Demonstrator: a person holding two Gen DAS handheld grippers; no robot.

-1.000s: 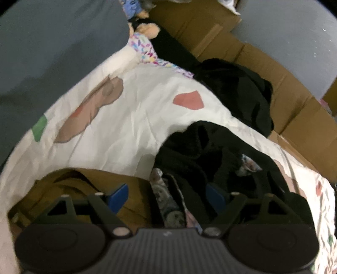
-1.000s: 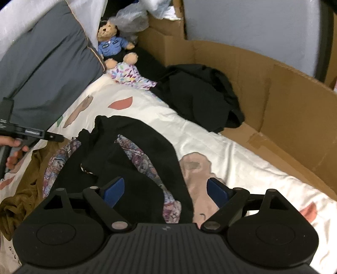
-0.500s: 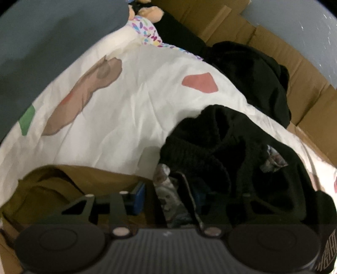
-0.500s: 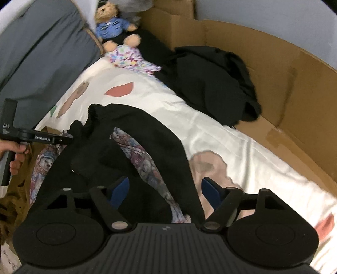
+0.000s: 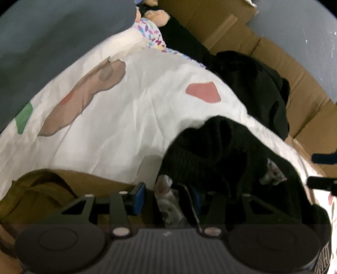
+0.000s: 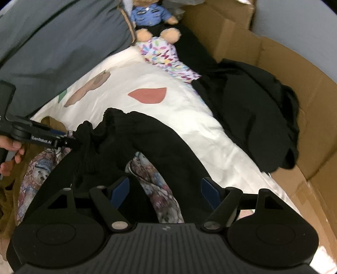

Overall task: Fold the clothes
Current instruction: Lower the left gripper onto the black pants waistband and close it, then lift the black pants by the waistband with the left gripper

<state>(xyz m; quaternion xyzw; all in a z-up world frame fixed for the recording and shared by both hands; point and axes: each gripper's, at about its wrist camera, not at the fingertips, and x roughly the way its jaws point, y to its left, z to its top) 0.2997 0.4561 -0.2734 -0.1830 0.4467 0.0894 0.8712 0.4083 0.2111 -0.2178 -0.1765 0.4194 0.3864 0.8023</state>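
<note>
A black garment (image 5: 231,151) with a patterned bear-print lining (image 6: 155,179) lies crumpled on the white printed sheet (image 5: 126,116). My left gripper (image 5: 167,196) has its blue pads drawn in on the garment's near edge, with lining and black cloth pinched between them. In the right wrist view the left gripper (image 6: 71,143), held by a hand (image 6: 10,156), grips the black garment (image 6: 158,143) at its left edge. My right gripper (image 6: 165,189) hovers low over the garment's lower part, wide open, with cloth lying under the gap.
An olive-brown garment (image 5: 52,189) lies bunched at the left. A pile of black clothes (image 6: 252,109) rests against the cardboard wall (image 6: 305,84) on the right. A teddy bear (image 6: 149,14), a floral cloth (image 6: 166,57) and a grey pillow (image 6: 52,42) sit at the far end.
The left gripper's pads have closed in from wide open onto the garment's edge. The right gripper has moved forward and lower over the black garment, staying open.
</note>
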